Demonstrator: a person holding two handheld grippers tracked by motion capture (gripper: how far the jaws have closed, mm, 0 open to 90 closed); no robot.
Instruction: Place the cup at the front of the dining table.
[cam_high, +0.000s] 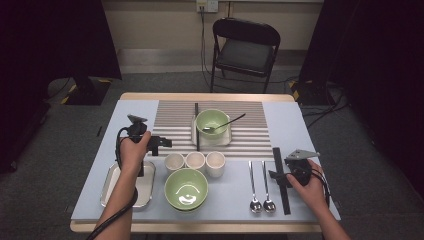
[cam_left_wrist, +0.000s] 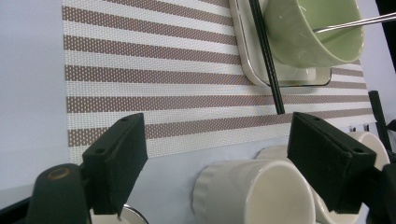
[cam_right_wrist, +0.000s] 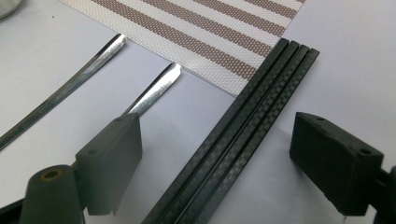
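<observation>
My left gripper (cam_high: 161, 143) hovers open just left of a row of three white cups (cam_high: 195, 160). In the left gripper view, its jaws (cam_left_wrist: 219, 158) stand wide apart above the nearest cup (cam_left_wrist: 254, 196), not touching it. At the table's right, my right gripper (cam_high: 275, 176) is open and low over a bundle of black chopsticks (cam_high: 281, 180). In the right gripper view, the chopsticks (cam_right_wrist: 243, 135) run between the spread jaws (cam_right_wrist: 219, 158), apart from both. Two metal spoons (cam_high: 261, 190) lie just left of them.
A green bowl (cam_high: 212, 122) holding a spoon sits on a white square plate (cam_high: 225, 139) on the striped placemat (cam_high: 175, 122), with black chopsticks (cam_high: 197, 125) beside it. A second green bowl (cam_high: 186, 188) stands in front of the cups. A metal tray (cam_high: 145, 187) is front left. A chair (cam_high: 245, 47) stands behind the table.
</observation>
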